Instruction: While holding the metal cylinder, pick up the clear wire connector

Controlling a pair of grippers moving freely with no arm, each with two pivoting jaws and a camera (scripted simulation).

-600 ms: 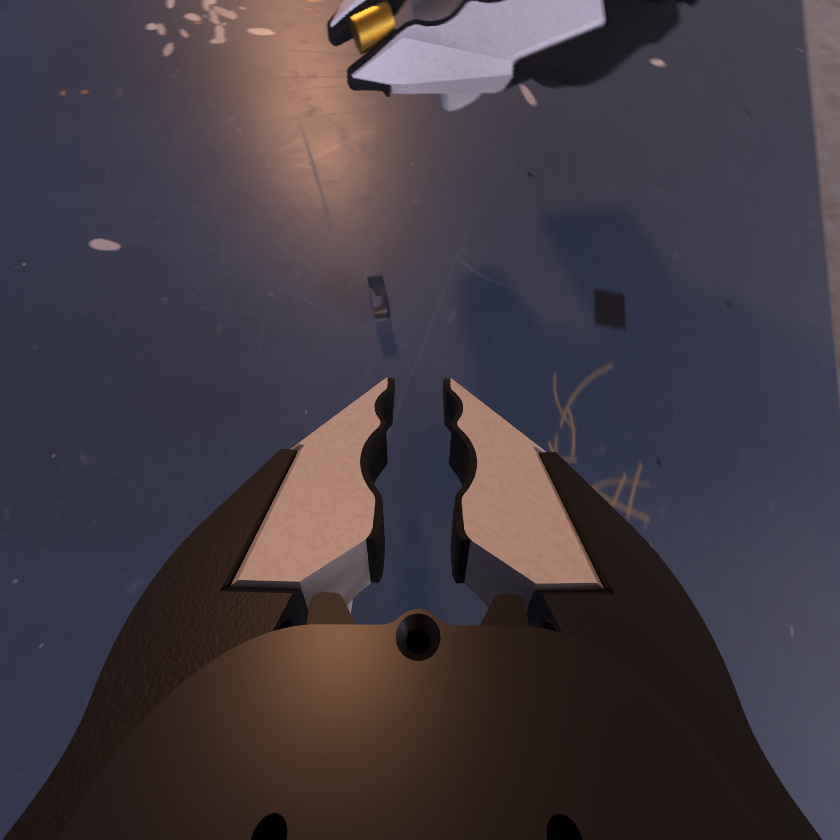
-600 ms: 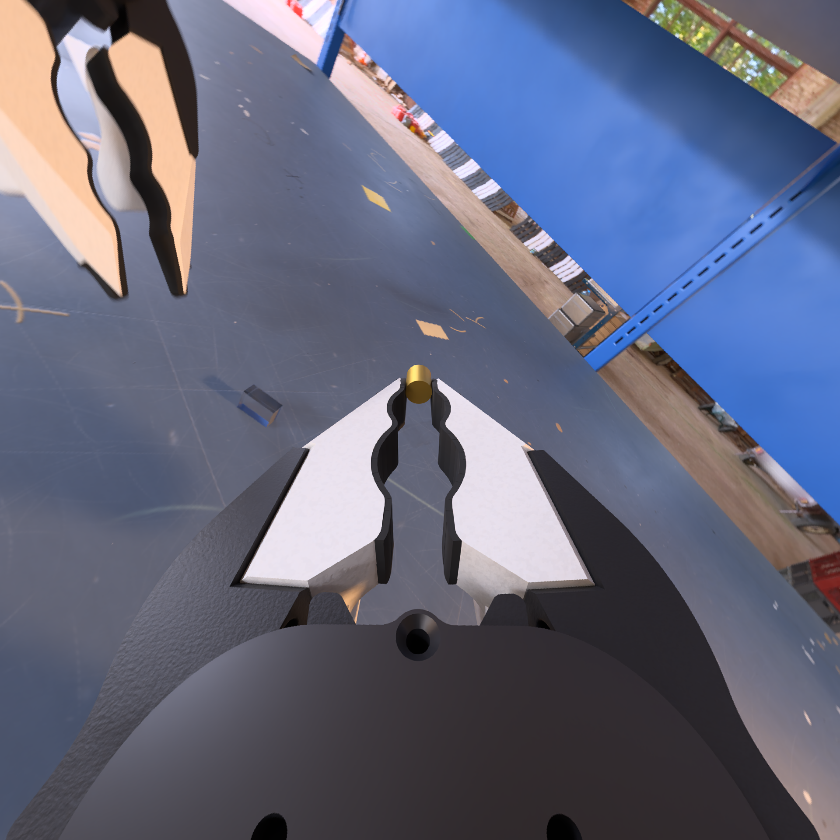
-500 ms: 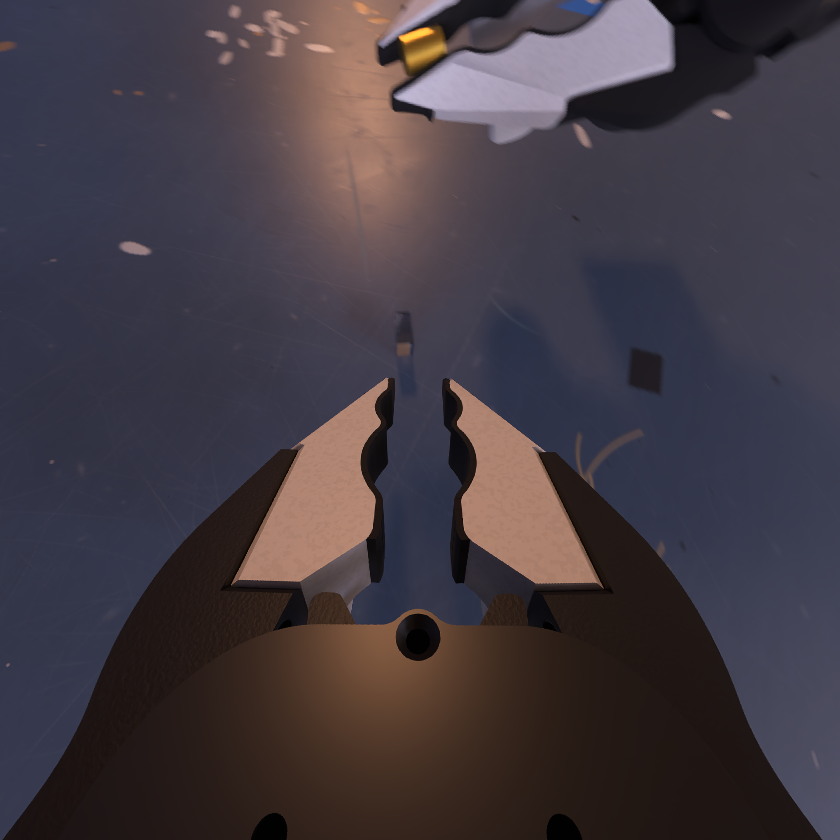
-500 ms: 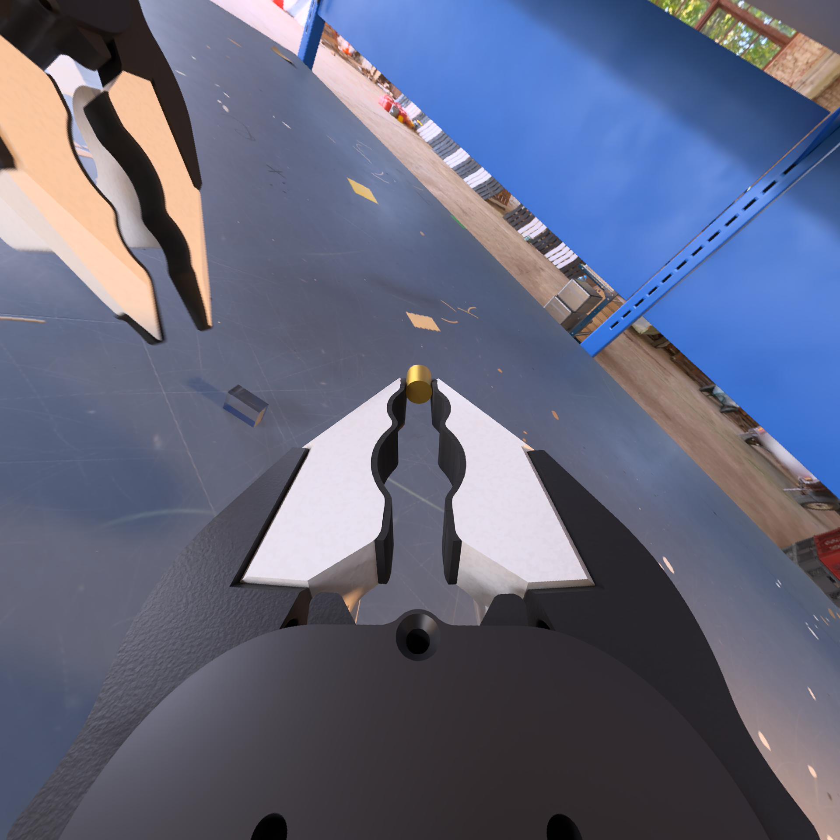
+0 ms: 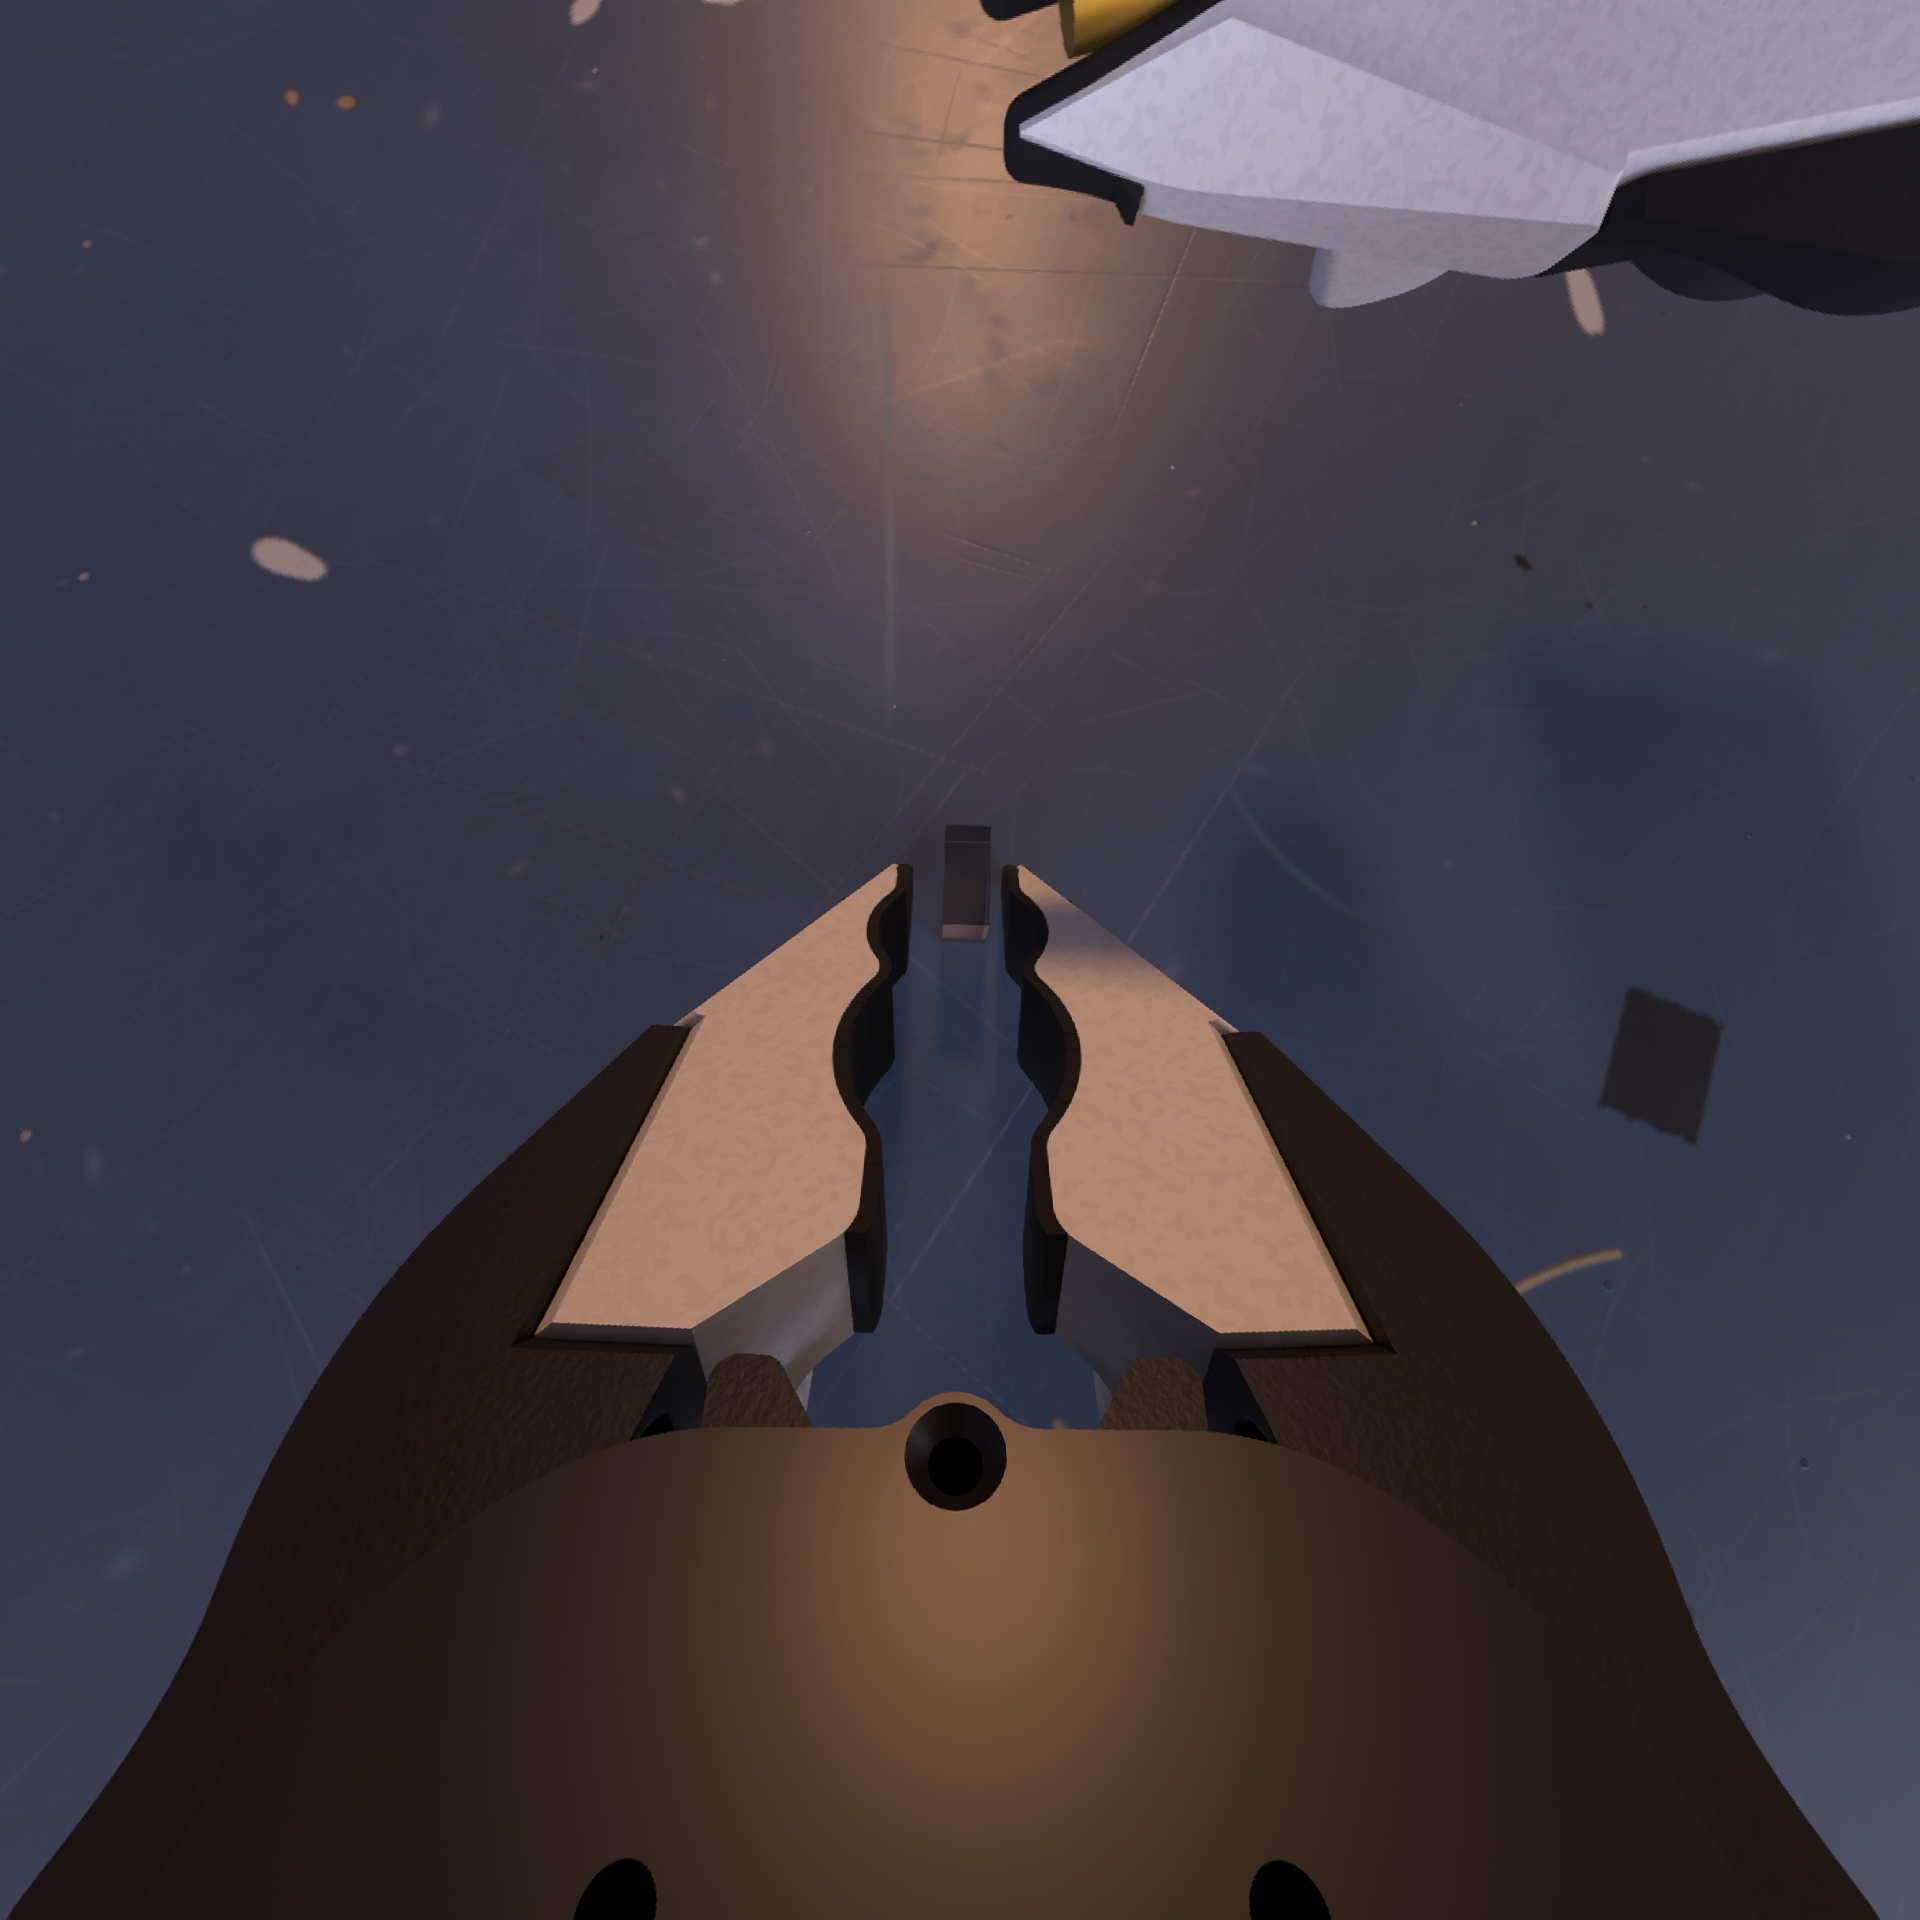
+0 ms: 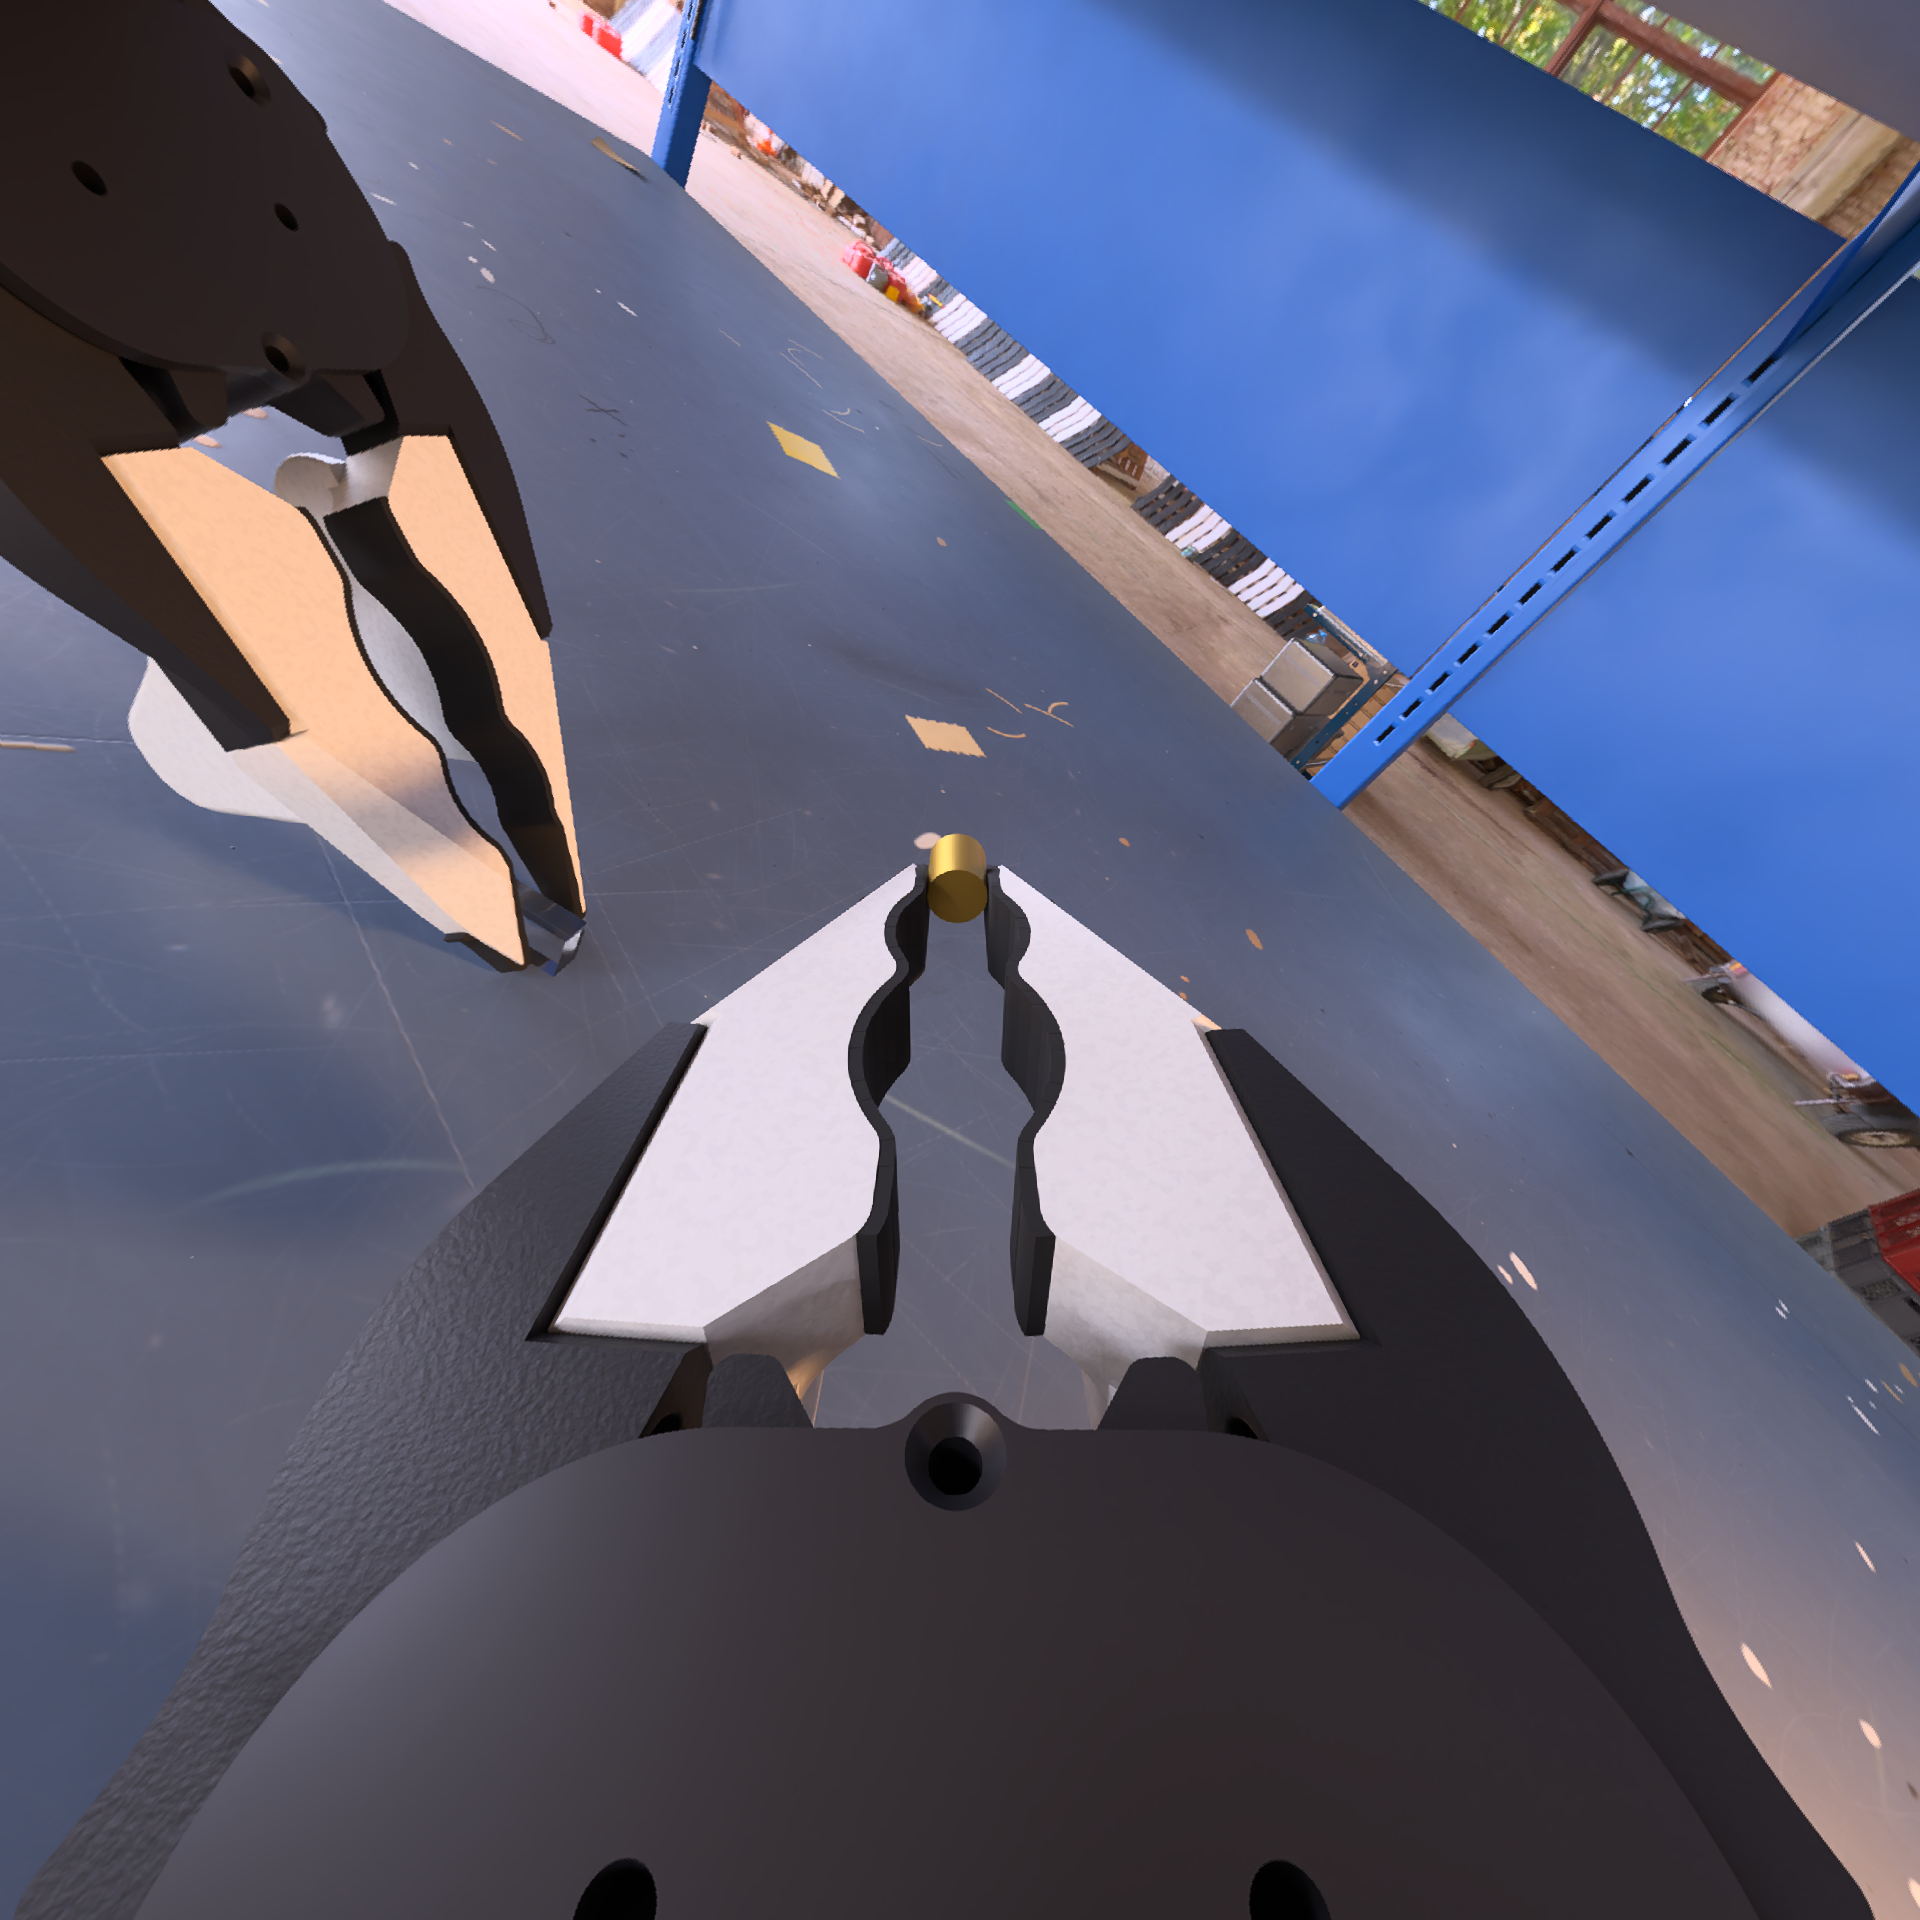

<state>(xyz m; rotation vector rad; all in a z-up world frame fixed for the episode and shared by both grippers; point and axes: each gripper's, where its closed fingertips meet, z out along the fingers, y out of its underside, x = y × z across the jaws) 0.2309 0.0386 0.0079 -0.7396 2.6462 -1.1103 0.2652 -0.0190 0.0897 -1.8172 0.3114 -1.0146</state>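
Bench (image 6: 727,644): scuffed grey, we see blue shelving beyond its far edge.
Left gripper (image 5: 956,883): slightly open, our fingertips flank the connector (image 5: 966,881).
Right gripper (image 6: 956,883): we pinch the cylinder (image 6: 956,881).

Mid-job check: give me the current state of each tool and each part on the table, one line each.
Left tool: open, tips lowered to the table on either side of the connector, not yet closed on it.
Right tool: shut on the metal cylinder, held clear of the table.
Metal cylinder: gripped at the fingertips, lifted.
Clear wire connector: lying on the table, between the left tool's tips, not lifted.
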